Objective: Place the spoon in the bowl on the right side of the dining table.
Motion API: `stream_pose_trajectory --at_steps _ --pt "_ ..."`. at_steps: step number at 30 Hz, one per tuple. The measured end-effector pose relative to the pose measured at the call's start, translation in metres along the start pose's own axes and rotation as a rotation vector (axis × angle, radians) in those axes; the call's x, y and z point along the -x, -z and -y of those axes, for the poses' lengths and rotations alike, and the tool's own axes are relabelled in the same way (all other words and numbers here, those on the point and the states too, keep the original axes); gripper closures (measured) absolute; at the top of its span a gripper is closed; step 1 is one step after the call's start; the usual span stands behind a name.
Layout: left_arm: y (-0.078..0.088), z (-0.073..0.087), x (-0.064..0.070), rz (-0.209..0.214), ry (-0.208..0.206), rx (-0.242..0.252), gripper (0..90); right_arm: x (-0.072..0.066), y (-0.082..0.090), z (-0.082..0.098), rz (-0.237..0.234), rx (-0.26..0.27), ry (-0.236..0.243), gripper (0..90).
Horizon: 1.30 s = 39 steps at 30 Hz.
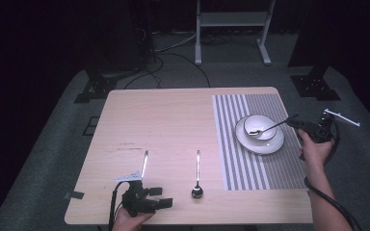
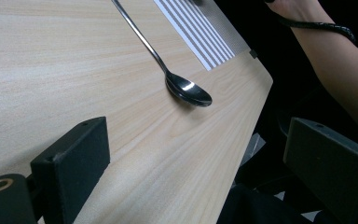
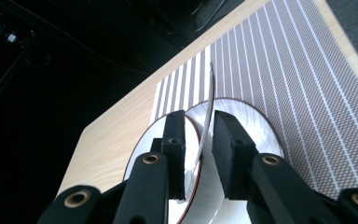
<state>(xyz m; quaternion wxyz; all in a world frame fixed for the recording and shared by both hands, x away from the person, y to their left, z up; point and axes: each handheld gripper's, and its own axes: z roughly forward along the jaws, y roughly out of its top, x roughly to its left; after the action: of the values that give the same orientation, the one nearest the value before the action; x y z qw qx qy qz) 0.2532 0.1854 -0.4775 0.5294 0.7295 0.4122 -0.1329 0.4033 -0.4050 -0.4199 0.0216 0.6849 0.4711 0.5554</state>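
Spoon placed in bowl, two utensils left on table

The right gripper (image 1: 295,118) stood slightly parted around the spoon handle (image 3: 208,112) in the bowl (image 1: 260,126); the left gripper (image 1: 166,202) rested wide open, empty, near the black spoon (image 1: 197,185).

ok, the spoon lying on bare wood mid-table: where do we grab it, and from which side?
Take the spoon by its straight handle, about midway, from above with jaws across it. It lies flat, rounded bowl toward the near edge, so likely poor purchase there. The open left gripper is nearest.
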Motion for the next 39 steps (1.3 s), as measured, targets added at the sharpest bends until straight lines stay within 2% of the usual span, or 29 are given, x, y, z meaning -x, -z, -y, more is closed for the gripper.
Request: stream_pose_trajectory --at_steps 16,21,33,39 --pt "-0.001 -0.001 0.001 0.000 -0.005 -0.001 5.5 0.000 0.006 0.023 -0.042 -0.034 0.019 72.6" --pt "-0.002 -0.002 0.000 0.002 0.000 -0.002 5.5 -0.006 0.010 0.030 -0.043 -0.045 0.064 68.3" --pt "-0.004 -0.002 0.000 0.001 -0.005 -0.011 5.5 -0.024 0.017 0.049 -0.081 -0.075 0.122 61.5" --pt "0.000 -0.001 -0.001 -0.007 -0.004 -0.004 5.5 -0.031 0.014 0.059 -0.088 -0.098 0.152 59.4"
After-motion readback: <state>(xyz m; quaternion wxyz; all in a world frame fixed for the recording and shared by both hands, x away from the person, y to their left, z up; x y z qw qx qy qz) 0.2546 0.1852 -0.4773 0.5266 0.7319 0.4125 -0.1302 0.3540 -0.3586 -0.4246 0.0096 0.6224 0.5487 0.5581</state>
